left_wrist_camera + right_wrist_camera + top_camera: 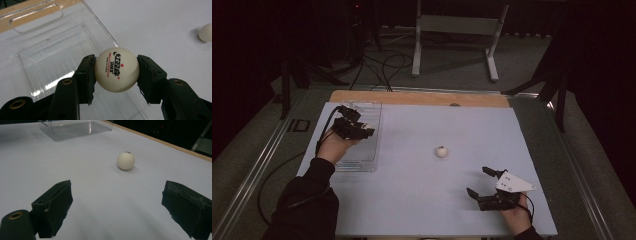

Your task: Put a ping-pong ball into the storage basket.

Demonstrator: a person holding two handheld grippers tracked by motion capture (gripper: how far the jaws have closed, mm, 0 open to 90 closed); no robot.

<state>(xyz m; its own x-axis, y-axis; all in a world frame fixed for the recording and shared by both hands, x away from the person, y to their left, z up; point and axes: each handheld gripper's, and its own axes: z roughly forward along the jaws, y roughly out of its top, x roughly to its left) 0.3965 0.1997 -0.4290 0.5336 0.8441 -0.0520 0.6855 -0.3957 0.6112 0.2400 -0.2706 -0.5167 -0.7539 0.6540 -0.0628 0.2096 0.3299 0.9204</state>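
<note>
A white ping-pong ball (116, 69) with black and red print is pinched between the jaws of my left gripper (360, 129), which is shut on it above the clear plastic tray (50, 50) at the table's left. A second white ball (441, 151) lies on the pale blue table top near the middle, also seen as the loose ball (126, 160) ahead of my right gripper (117, 207). My right gripper (478, 181) stands wide open near the front right, with nothing between its jaws, well short of that ball.
The clear tray (373, 150) lies along the table's left side with a handle cutout at its far end. A wooden strip (422, 98) borders the table's far edge. Cables and a white frame (457, 30) stand on the floor beyond.
</note>
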